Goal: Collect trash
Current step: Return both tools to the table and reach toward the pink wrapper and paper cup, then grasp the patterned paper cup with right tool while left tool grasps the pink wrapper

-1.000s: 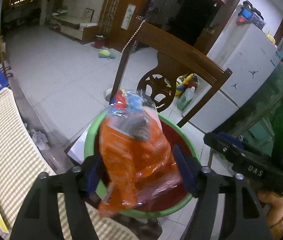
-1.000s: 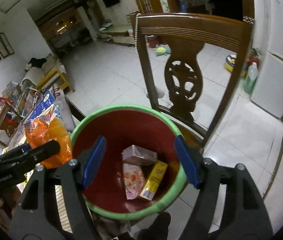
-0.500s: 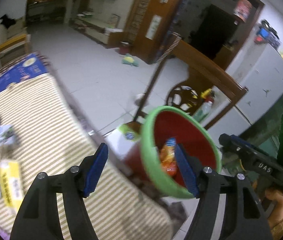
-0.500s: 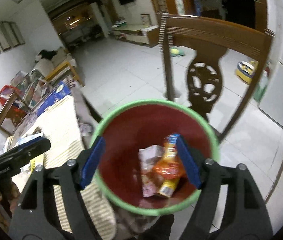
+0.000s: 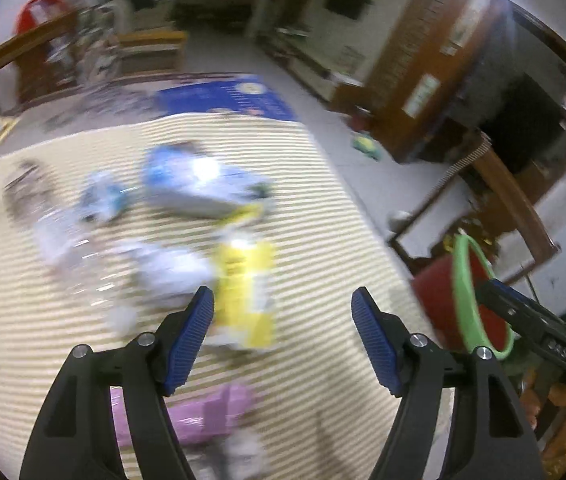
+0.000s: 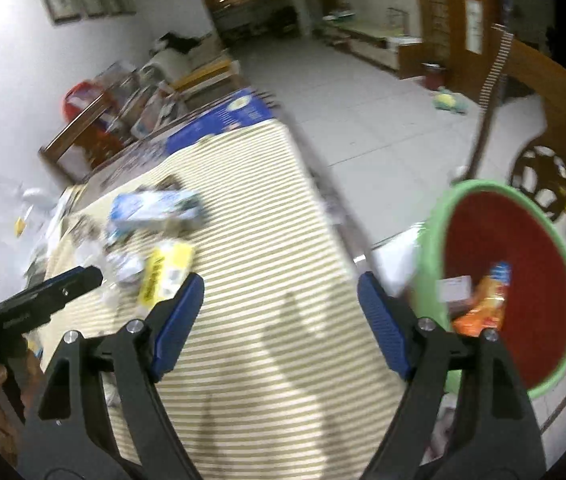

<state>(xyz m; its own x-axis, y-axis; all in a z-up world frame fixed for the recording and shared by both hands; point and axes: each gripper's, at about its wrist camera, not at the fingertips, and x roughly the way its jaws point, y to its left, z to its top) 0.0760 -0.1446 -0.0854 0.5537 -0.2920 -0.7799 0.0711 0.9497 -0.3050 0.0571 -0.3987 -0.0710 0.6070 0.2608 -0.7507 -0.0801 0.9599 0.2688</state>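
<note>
Both claws hang over a striped yellow-and-cream tablecloth covering the surface, each with nothing between its blue pads. The left claw has its jaws apart and opening, a yellow packet lying on the cloth just beyond its left finger. The right claw also stands wide and is opening, above bare cloth.

The trash on the surface is badly blurred, so a full count is uncertain. Clear enough to tell: one yellow packet, one blue-and-white carton farther back, one pink wrapper close under the left claw, and a loose cluster of pale crumpled wrappers left of the yellow packet. A flat blue box lies at the far end of the surface.

One red bin with a green rim stands off the surface's right edge, in front of one wooden chair. Inside it lie an orange snack bag and a pale box; anything further is hidden.
</note>
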